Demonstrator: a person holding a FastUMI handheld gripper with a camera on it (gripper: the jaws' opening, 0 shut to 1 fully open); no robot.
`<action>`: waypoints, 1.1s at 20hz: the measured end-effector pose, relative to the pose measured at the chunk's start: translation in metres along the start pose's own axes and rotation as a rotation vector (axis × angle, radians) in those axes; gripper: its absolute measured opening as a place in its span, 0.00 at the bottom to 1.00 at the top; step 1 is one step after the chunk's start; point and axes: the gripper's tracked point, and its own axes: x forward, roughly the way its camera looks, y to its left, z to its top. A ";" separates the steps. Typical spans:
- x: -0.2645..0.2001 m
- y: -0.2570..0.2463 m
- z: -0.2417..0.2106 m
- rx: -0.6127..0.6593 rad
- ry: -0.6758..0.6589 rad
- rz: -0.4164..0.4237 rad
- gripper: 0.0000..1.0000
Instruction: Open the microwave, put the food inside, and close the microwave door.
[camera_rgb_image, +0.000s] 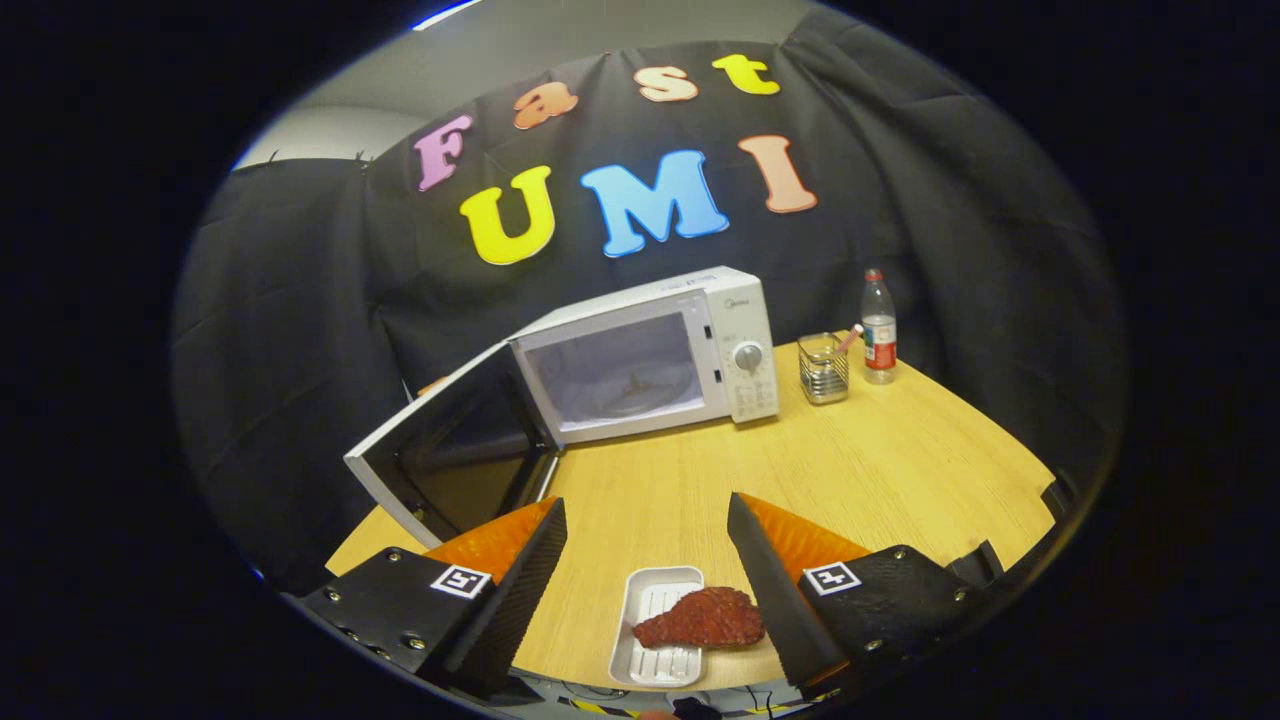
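Observation:
A white microwave (700, 345) stands at the back of the wooden table (900, 470), its door (455, 450) swung wide open to the left and the cavity with its glass turntable (630, 390) showing. A reddish-brown piece of food (700, 618) lies across a small white ribbed tray (655, 630) near the table's front edge. My gripper (647, 520) hovers above the tray, open, with the tray and food low between the fingers and nothing held. The right finger (775, 590) overlaps the food's right end in the view.
Right of the microwave stand a wire-mesh holder (823, 368) with a pen in it and a plastic bottle (879, 328) with a red cap. Bare tabletop lies between the tray and the microwave. The open door juts out over the table's left side.

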 end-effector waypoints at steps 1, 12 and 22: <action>0.002 -0.010 -0.006 0.026 0.019 -0.014 0.98; 0.018 -0.047 -0.075 0.221 0.208 -0.034 0.96; 0.023 -0.035 -0.097 0.389 0.287 0.009 0.50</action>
